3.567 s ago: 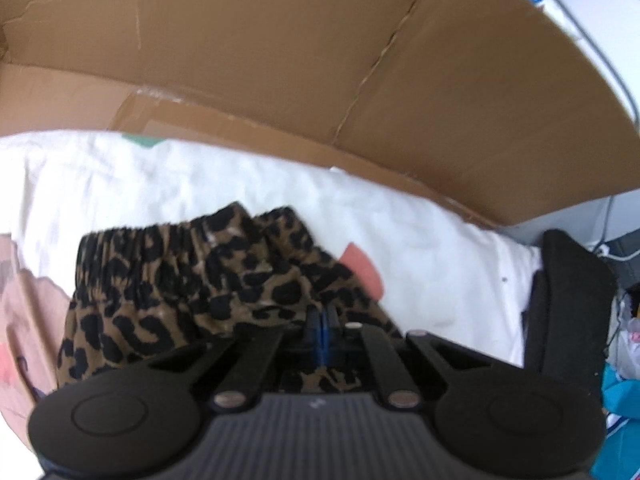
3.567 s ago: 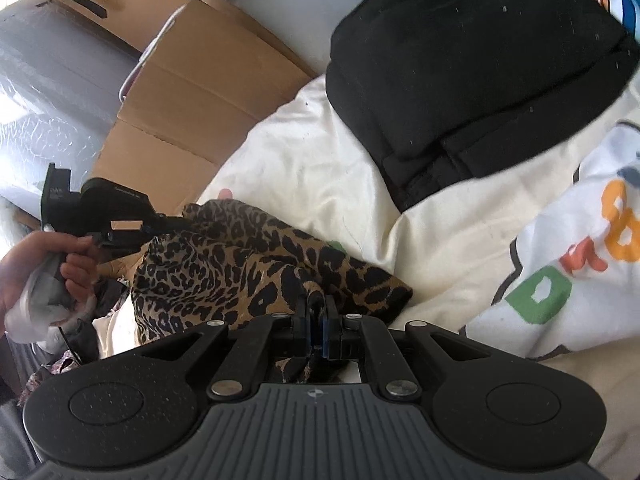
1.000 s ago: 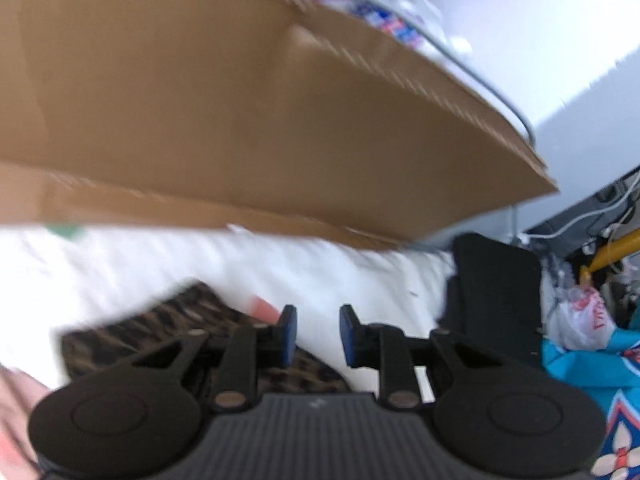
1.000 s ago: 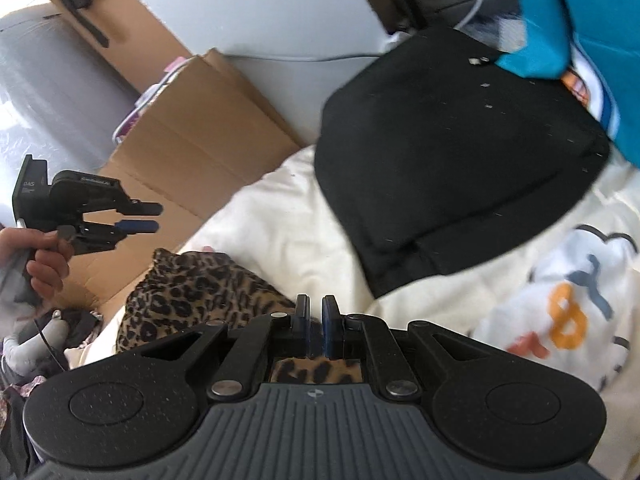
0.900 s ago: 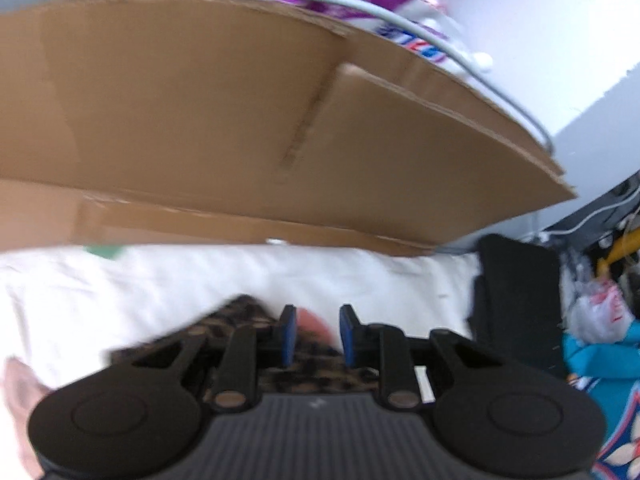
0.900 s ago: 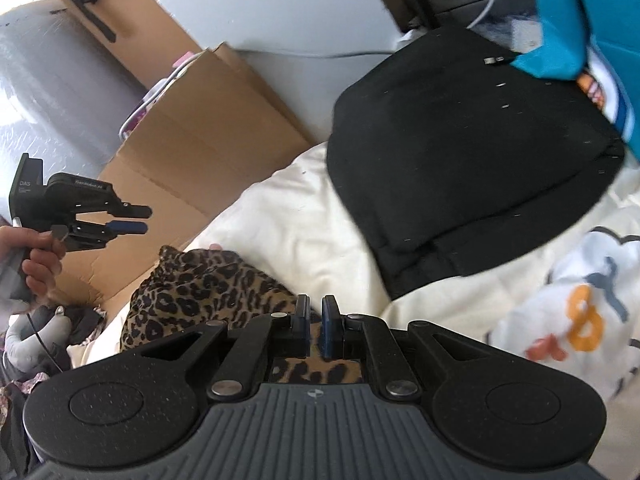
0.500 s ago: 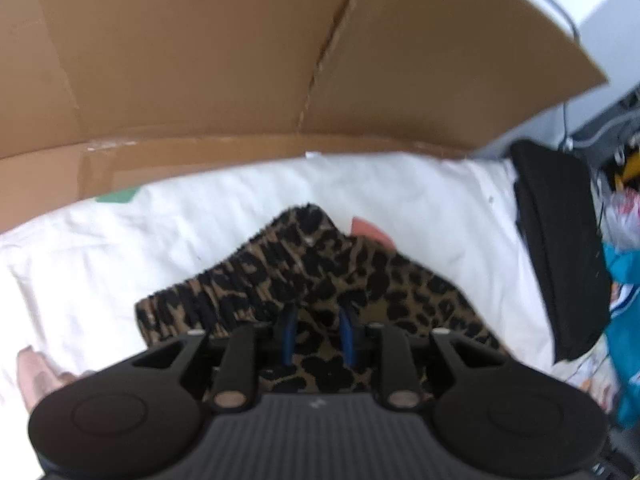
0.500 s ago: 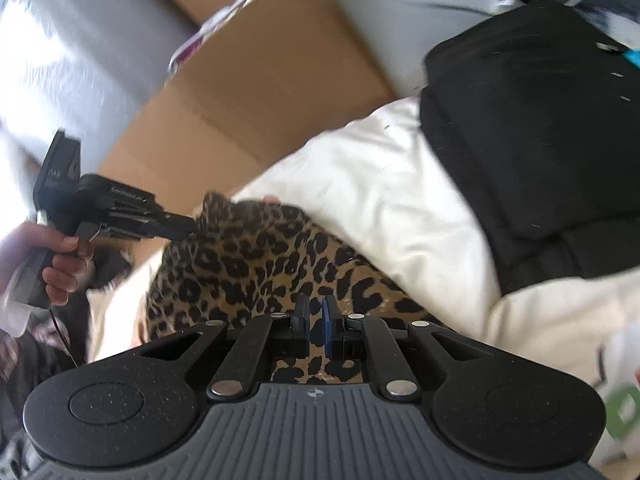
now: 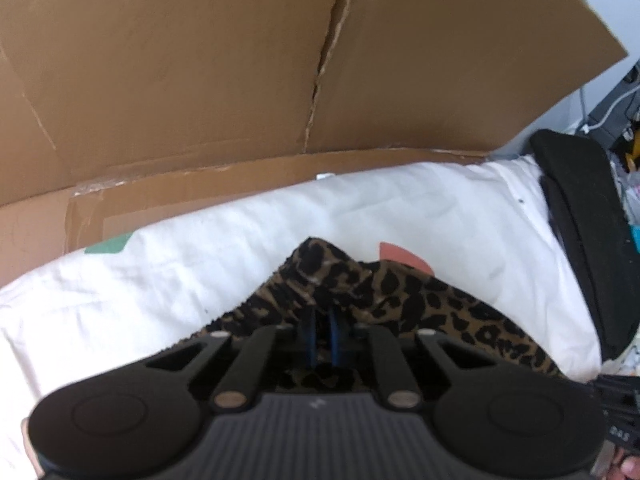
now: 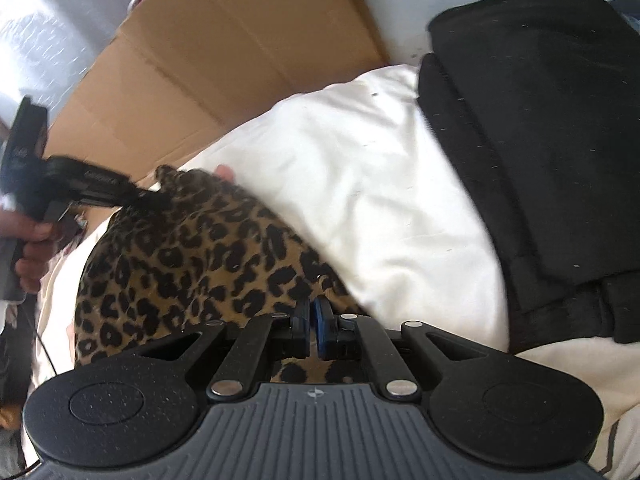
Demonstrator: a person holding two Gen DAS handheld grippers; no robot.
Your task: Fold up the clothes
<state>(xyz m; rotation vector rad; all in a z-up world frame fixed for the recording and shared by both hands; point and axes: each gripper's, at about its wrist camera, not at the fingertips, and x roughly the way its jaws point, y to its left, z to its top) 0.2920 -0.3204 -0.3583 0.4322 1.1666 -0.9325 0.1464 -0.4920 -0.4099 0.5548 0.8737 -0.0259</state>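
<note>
**Both grippers on the leopard-print garment**

The left gripper [image 9: 322, 330] points steeply down into the leopard-print garment [image 9: 404, 300]; its jaws are closing, with a peak of the cloth bunched between the blue pads [image 9: 309, 334] (the pads look nearly together, the fabric wrinkling up around them). In the right wrist view the same gripper [image 10: 150, 196] reaches in from the left, held by a hand [image 10: 28, 248], its tips buried in the garment's far corner.

The right gripper [image 10: 311, 320] has its jaws almost together on the near edge of the garment [image 10: 192, 264], with spotted cloth showing under and behind the pads.

The garment is thin, soft fabric, tan with black spots, stretched between the two grips and lying rumpled on a white bedsheet [image 10: 360, 184]. One gathered, ribbed hem [image 9: 240, 312] runs down to the left of the left gripper.

Room around it is uneven. Bare sheet lies open to the left and ahead of the left gripper, ending at a tall wall of creased brown cardboard [image 9: 200, 72]. To the right, a thick folded black garment [image 10: 540, 128] borders the sheet, near the leopard cloth but apart from it. A coral printed shape [image 9: 396, 252] on the sheet peeks out just behind the leopard cloth.
</note>
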